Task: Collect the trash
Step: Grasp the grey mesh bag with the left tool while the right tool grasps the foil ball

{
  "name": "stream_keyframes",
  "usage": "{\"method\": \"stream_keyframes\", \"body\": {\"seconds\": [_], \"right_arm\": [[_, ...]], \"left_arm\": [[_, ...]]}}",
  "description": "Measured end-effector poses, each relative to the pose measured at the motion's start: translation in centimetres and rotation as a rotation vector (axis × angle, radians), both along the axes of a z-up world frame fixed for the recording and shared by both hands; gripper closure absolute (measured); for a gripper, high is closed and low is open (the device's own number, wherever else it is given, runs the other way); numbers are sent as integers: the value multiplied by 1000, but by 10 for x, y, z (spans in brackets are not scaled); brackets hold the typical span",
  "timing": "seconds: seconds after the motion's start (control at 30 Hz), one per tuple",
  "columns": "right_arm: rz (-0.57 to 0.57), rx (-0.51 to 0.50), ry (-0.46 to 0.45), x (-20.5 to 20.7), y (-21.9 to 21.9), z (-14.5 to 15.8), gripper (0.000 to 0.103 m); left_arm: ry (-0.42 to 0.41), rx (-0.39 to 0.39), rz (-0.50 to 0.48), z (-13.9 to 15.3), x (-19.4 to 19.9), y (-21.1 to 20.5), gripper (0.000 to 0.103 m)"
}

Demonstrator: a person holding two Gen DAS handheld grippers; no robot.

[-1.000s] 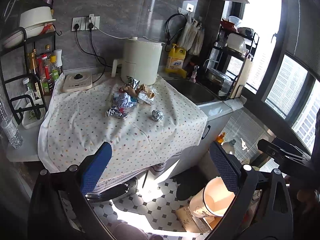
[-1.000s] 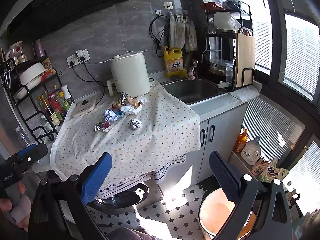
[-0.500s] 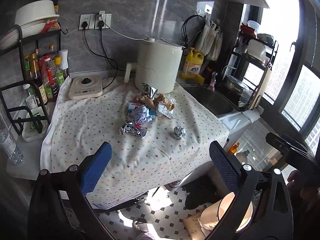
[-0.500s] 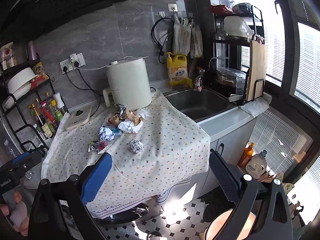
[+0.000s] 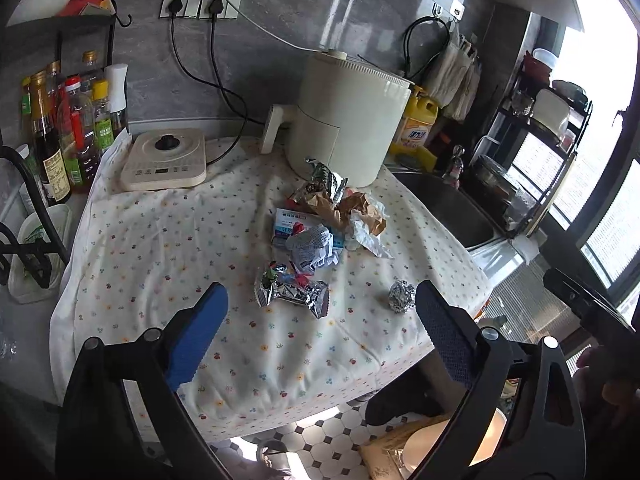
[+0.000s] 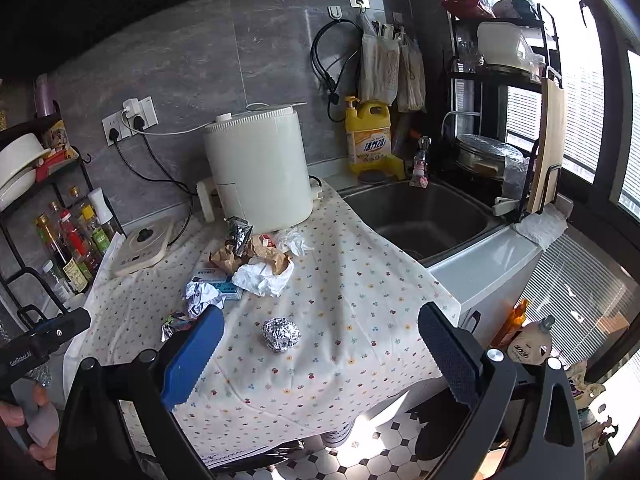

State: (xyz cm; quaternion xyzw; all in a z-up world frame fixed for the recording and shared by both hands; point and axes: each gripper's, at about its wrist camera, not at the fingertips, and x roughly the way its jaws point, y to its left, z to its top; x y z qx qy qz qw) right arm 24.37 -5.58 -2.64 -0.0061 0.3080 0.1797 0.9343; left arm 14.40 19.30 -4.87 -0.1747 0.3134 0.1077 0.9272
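Trash lies on a floral tablecloth (image 5: 152, 248): a foil ball (image 5: 402, 296) (image 6: 280, 334), a crushed silver wrapper (image 5: 292, 294) (image 6: 176, 324), a crumpled blue-white paper (image 5: 312, 246) (image 6: 204, 296), a small blue box (image 5: 292, 224), brown paper (image 5: 356, 210) (image 6: 264, 258), white tissue (image 6: 262, 276) and an upright foil bag (image 5: 328, 180) (image 6: 239, 234). My left gripper (image 5: 320, 336) is open and empty, just short of the silver wrapper. My right gripper (image 6: 320, 344) is open and empty, in front of the foil ball.
A white air fryer (image 5: 348, 120) (image 6: 260, 172) stands behind the trash. An induction plate (image 5: 166, 164) and a bottle rack (image 5: 60, 128) are at the left. The sink (image 6: 424, 216) is at the right. A bucket (image 5: 436, 448) stands on the tiled floor below.
Both grippers have moved forward and up toward the table; the trash now looks larger and closer. Both stay open. Nothing on the table has moved.
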Motion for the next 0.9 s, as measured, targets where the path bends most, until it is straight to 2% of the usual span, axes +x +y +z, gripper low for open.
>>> {"method": "stream_keyframes", "body": {"seconds": [0.23, 0.47, 0.67, 0.77, 0.9], "right_arm": [[6, 5, 99, 30, 21, -29, 8], [8, -29, 148, 51, 41, -53, 9], [33, -44, 216, 68, 54, -73, 19], [51, -37, 277, 78, 61, -87, 27], [74, -50, 332, 91, 76, -109, 33]], "left_arm": [[42, -6, -57, -22, 46, 15, 17], [78, -20, -90, -40, 86, 26, 22], [116, -26, -119, -55, 114, 30, 26], [128, -33, -127, -63, 125, 34, 28], [156, -39, -138, -75, 140, 39, 31]]}}
